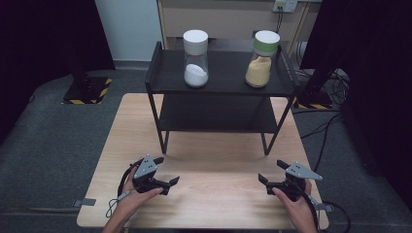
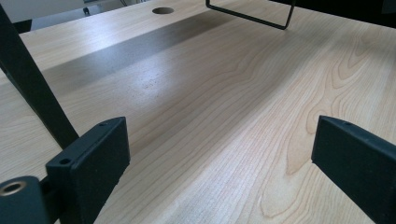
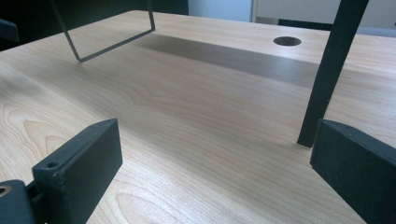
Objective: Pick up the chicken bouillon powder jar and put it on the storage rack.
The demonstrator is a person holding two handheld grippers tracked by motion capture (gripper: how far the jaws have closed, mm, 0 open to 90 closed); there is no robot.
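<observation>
- The left gripper [image 1: 166, 171] is held low over the near left part of the table [image 1: 214, 199], jaws spread wide with nothing between them; bare wood is seen in the gap in the left gripper view [image 2: 219, 154].
- The right gripper [image 1: 272, 172] is held the same way at the near right, jaws parted and empty, as is seen in the right gripper view [image 3: 215, 158].
- Both are pointed inward and are kept well apart from each other.
- A black two-level shelf [image 1: 165, 77] is set farther back on the table, its front legs near both grippers.
- On its top level, a jar of white powder [image 1: 196, 58] is placed at the left.
- A jar of yellow powder [image 1: 261, 59] with a green-banded lid is placed at the right, well apart from the first.
</observation>
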